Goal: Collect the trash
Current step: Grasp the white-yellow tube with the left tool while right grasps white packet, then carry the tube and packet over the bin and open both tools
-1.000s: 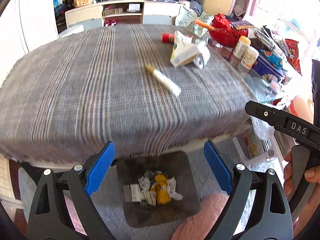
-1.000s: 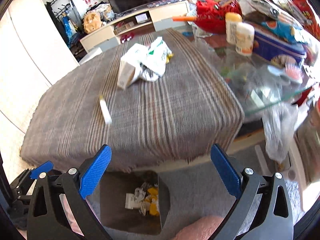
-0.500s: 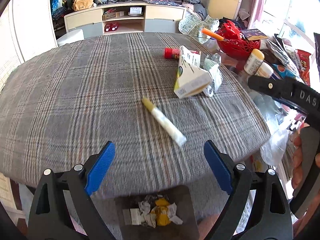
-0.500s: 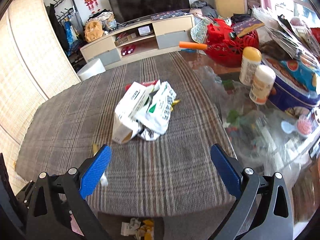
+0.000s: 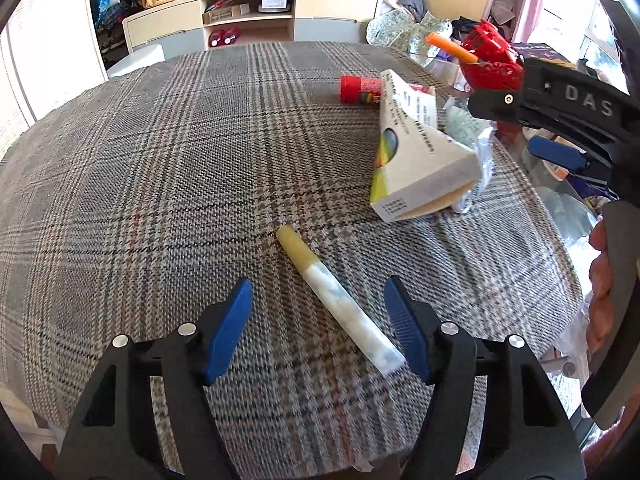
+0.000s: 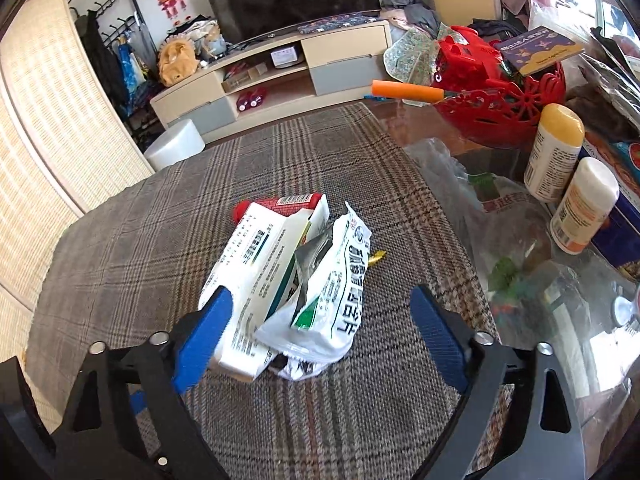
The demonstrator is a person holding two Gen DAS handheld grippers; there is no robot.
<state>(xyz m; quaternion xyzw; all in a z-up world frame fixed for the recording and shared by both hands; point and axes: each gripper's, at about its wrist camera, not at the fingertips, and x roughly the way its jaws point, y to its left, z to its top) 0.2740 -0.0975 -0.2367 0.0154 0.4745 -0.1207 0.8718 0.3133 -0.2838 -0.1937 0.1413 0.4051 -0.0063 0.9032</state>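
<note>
The left gripper (image 5: pixel 318 334) has just been closing, its jaws apart around a white-and-yellow tube (image 5: pixel 338 295) lying on the plaid tablecloth (image 5: pixel 160 184). The right gripper (image 6: pixel 320 334), also narrowing yet ungripped, straddles a white carton (image 6: pixel 256 280) and crumpled wrapper (image 6: pixel 340 292).

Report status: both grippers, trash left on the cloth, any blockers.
Left gripper open, jaws just closing around white-and-yellow tube, no contact. Right gripper open, jaws closing, straddling white carton and crumpled wrapper. Red tube behind. Nothing in the way.

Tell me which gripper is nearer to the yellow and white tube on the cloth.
Left. The left gripper has its open fingers on both sides of the tube. The right gripper is further off, at the carton.
</note>
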